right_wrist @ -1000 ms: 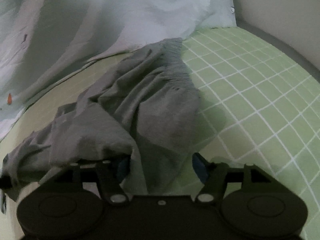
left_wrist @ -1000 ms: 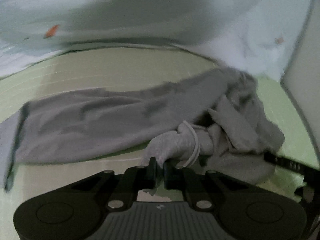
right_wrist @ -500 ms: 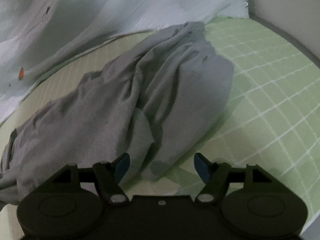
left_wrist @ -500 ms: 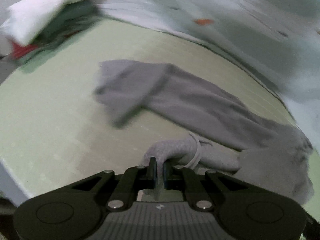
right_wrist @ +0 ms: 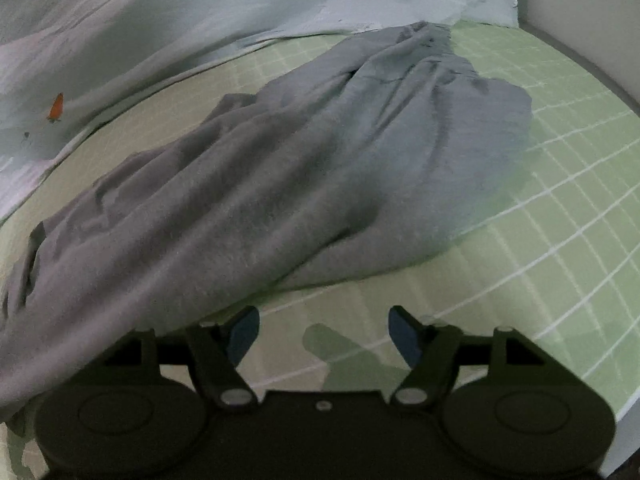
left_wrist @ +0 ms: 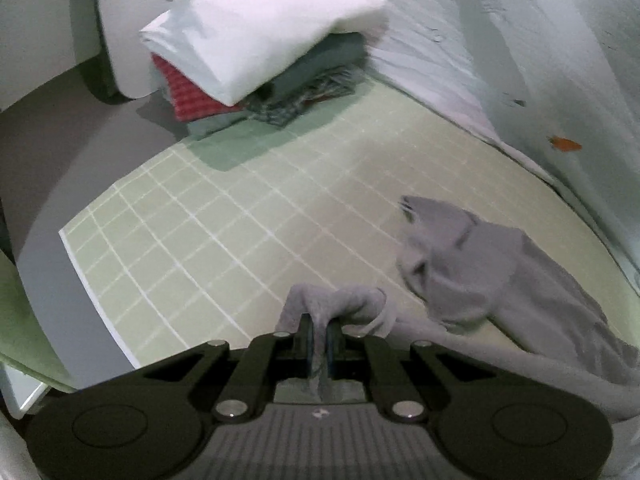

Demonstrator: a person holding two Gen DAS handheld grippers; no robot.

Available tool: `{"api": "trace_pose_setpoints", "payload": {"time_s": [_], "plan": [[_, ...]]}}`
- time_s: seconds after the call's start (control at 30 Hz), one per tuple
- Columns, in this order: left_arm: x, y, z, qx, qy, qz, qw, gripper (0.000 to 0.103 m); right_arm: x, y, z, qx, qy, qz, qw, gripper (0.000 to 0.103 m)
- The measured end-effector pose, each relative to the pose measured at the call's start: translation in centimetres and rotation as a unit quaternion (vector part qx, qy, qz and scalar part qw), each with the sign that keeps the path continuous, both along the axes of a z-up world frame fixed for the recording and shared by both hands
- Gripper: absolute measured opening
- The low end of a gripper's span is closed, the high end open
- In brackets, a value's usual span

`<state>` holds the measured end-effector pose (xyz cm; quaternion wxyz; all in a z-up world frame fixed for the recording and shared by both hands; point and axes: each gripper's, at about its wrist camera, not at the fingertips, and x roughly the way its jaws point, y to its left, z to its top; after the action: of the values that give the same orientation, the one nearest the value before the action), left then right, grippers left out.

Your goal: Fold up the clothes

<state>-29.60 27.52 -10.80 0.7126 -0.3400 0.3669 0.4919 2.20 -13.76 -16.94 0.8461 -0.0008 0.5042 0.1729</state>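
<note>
A grey garment (right_wrist: 304,168) lies crumpled and stretched across the green checked sheet (right_wrist: 560,216). My left gripper (left_wrist: 319,336) is shut on a bunched end of the grey garment (left_wrist: 520,276), which trails away to the right in the left wrist view. My right gripper (right_wrist: 322,334) is open and empty, just in front of the garment's near edge, above bare sheet. Its blue pads (right_wrist: 244,330) touch nothing.
A stack of folded clothes (left_wrist: 264,36) with a white piece on top sits at the far left corner of the sheet (left_wrist: 208,216). A pale quilt (right_wrist: 200,12) lies bunched along the back. The bed's edge (left_wrist: 96,308) runs near my left gripper.
My left gripper has swung left with the garment end, bringing the folded stack into view. The garment has stretched out. My right gripper has backed away from the cloth and stays open.
</note>
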Motion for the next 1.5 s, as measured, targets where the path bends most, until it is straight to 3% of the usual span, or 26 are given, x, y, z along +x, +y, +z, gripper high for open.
{"api": "trace_pose_setpoints", "payload": {"time_s": [0.13, 0.23, 0.33, 0.4, 0.57, 0.6, 0.73, 0.9, 1.0, 1.13, 1.2, 1.27, 1.33, 1.5], "plan": [[-1.1, 2.9, -1.5, -0.02, 0.013, 0.017, 0.9996, 0.009, -1.7, 2.2, -0.2, -0.012, 0.001, 0.0, 1.0, 0.074], [-0.8, 4.0, -2.4, -0.022, 0.032, 0.008, 0.9992, 0.017, -2.9, 2.9, -0.5, -0.023, 0.006, -0.003, 1.0, 0.078], [-0.3, 4.4, -2.5, -0.009, 0.033, -0.008, 0.9994, 0.04, -3.7, 2.6, -0.7, -0.03, 0.01, -0.019, 0.999, 0.087], [0.0, 4.7, -2.5, 0.0, 0.033, -0.019, 0.9993, 0.063, -4.1, 2.2, -0.7, -0.032, 0.008, -0.032, 0.999, 0.094], [2.1, 3.5, -2.2, 0.024, 0.027, -0.072, 0.9968, 0.082, -4.1, 0.4, -0.1, -0.017, -0.013, -0.062, 0.998, 0.101], [2.7, 2.8, -2.1, 0.028, 0.027, -0.079, 0.9961, 0.087, -3.6, -0.4, 0.0, -0.006, -0.013, -0.071, 0.997, 0.102], [4.8, -1.0, -2.0, 0.027, 0.011, -0.106, 0.9939, 0.09, -0.8, -4.6, 0.2, 0.063, -0.001, -0.113, 0.992, 0.102], [7.6, -7.2, -1.8, 0.016, -0.002, -0.138, 0.9903, 0.092, 2.8, -9.9, 0.5, 0.149, 0.015, -0.164, 0.975, 0.102], [9.7, -10.7, -1.4, 0.023, 0.003, -0.161, 0.9867, 0.092, 5.7, -13.6, -0.3, 0.228, 0.042, -0.204, 0.951, 0.102], [11.8, -14.2, -0.9, 0.021, -0.002, -0.159, 0.9871, 0.092, 10.5, -18.7, -3.1, 0.365, 0.092, -0.267, 0.887, 0.102], [12.9, -15.9, -0.8, 0.018, -0.006, -0.153, 0.988, 0.092, 12.6, -20.4, -4.8, 0.416, 0.114, -0.291, 0.854, 0.102], [14.0, -17.4, -0.8, 0.015, -0.002, -0.145, 0.9893, 0.092, 14.7, -21.3, -6.3, 0.446, 0.138, -0.308, 0.829, 0.102], [15.2, -18.8, -0.9, 0.012, 0.004, -0.139, 0.9902, 0.092, 16.8, -21.7, -7.5, 0.458, 0.156, -0.315, 0.816, 0.102], [17.3, -21.2, -0.3, 0.017, 0.023, -0.134, 0.9905, 0.092, 21.1, -21.1, -9.3, 0.483, 0.187, -0.31, 0.797, 0.102]]}}
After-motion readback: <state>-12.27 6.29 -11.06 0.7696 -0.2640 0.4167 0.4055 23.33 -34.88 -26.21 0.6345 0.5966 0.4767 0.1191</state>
